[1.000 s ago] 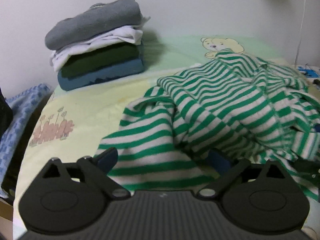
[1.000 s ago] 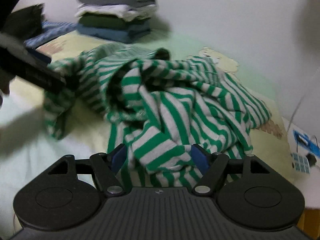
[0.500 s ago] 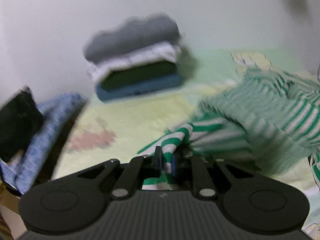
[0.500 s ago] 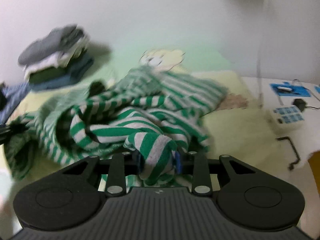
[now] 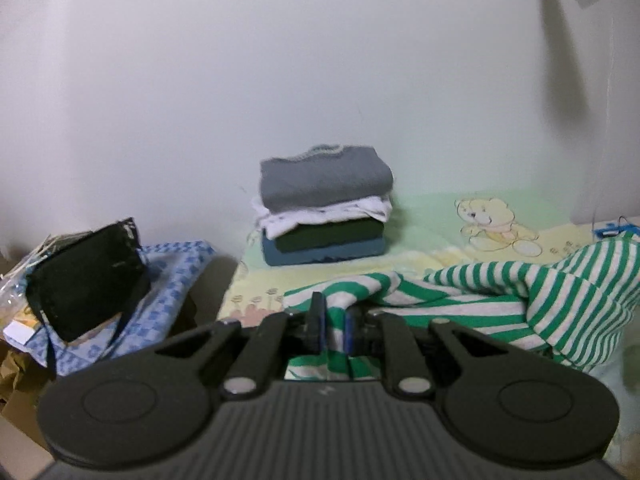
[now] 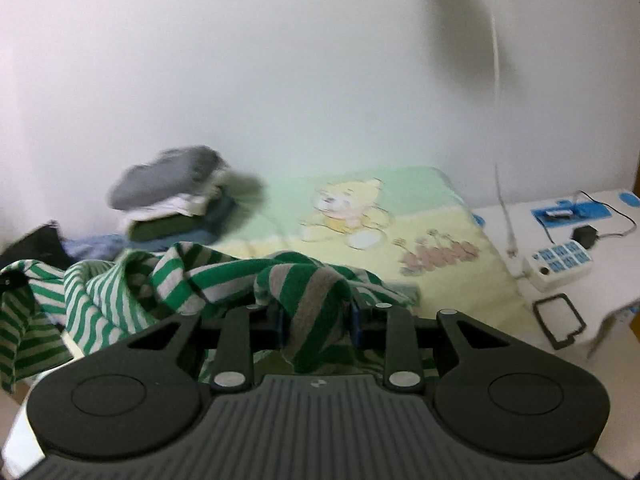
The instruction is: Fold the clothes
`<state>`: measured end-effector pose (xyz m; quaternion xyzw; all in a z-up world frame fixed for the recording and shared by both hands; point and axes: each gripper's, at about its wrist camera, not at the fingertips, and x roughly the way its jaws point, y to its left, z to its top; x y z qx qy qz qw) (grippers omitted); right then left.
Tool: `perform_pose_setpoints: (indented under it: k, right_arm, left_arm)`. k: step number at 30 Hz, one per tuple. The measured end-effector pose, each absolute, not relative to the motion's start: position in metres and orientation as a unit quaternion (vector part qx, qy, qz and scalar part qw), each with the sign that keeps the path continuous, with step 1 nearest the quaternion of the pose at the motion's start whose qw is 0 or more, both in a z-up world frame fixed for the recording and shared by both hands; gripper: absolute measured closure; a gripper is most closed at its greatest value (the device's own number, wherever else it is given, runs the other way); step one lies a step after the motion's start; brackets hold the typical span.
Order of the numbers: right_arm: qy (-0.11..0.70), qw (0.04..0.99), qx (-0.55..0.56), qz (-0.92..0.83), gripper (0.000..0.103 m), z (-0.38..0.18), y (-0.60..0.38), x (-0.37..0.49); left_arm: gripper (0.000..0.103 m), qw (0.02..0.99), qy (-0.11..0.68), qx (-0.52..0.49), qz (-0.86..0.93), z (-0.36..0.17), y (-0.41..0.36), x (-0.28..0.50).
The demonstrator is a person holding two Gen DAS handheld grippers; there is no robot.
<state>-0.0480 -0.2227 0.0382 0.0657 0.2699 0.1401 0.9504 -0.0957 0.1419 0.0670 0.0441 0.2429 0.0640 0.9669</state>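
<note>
1. Low in the centre of the left wrist view, the left gripper (image 5: 335,326) has its jaws drawn narrow, pinching a bunched edge of the green-and-white striped garment (image 5: 520,304). The cloth sits squarely between the two blue pads (image 5: 318,322) and hangs a little below them.
2. From that pinch the striped garment runs toward the right edge of the frame, rumpled and lifted in loose folds above the bedsheet (image 5: 424,258).
3. In the right wrist view, the right gripper (image 6: 318,322) grips a thicker wad of the same striped garment (image 6: 120,292) at lower centre. Its jaws stand somewhat wider than the left's, the fold draped over and between them.
4. The rest of the fabric stretches to the lower left of that frame in heaped folds.
5. Beyond the cloth, the pale yellow and green bedsheet (image 6: 452,288) shows a printed bear (image 6: 344,216) right of centre.
6. At mid-frame in the left view, a stack of folded clothes (image 5: 324,204) rests on the sheet against the white wall (image 5: 280,80), grey on top, then white, dark green and blue.
7. At the left edge, a black bag (image 5: 84,280) lies on blue checked fabric (image 5: 172,268).
8. At the right of the right wrist view, a white power strip (image 6: 556,264) sits on a white surface (image 6: 612,280) beside the bed.
</note>
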Motion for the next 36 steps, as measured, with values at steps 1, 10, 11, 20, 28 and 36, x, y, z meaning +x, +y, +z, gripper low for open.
perform_pose_setpoints:
  k: [1,10,11,20,28,36]
  right_arm:
    - [0.269,0.950,0.067,0.146,0.073,0.041,-0.220,-0.055]
    - [0.334,0.928,0.039,0.160,0.072,0.014,-0.194,-0.085]
    - [0.349,0.925,0.030,0.150,0.072,0.004,-0.191,-0.082]
    - [0.357,0.921,-0.133,0.075,0.046,-0.021,-0.159,-0.094]
    - [0.301,0.929,-0.072,0.201,0.028,0.023,-0.150,-0.117]
    - [0.402,0.877,-0.067,0.255,0.029,-0.043,-0.094,-0.098]
  left_arm:
    - [0.087,0.966,0.245,0.047,0.067,0.069,0.146,-0.104]
    - [0.083,0.942,0.327,0.043,0.058,0.024,0.175,-0.121]
    - [0.083,0.936,0.344,0.043,0.058,0.012,0.175,-0.118]
    - [0.080,0.914,0.397,0.066,0.053,-0.044,0.176,-0.122]
    - [0.078,0.918,0.384,0.087,0.047,-0.042,0.169,-0.124]
    - [0.077,0.923,0.372,0.088,0.048,-0.038,0.164,-0.127]
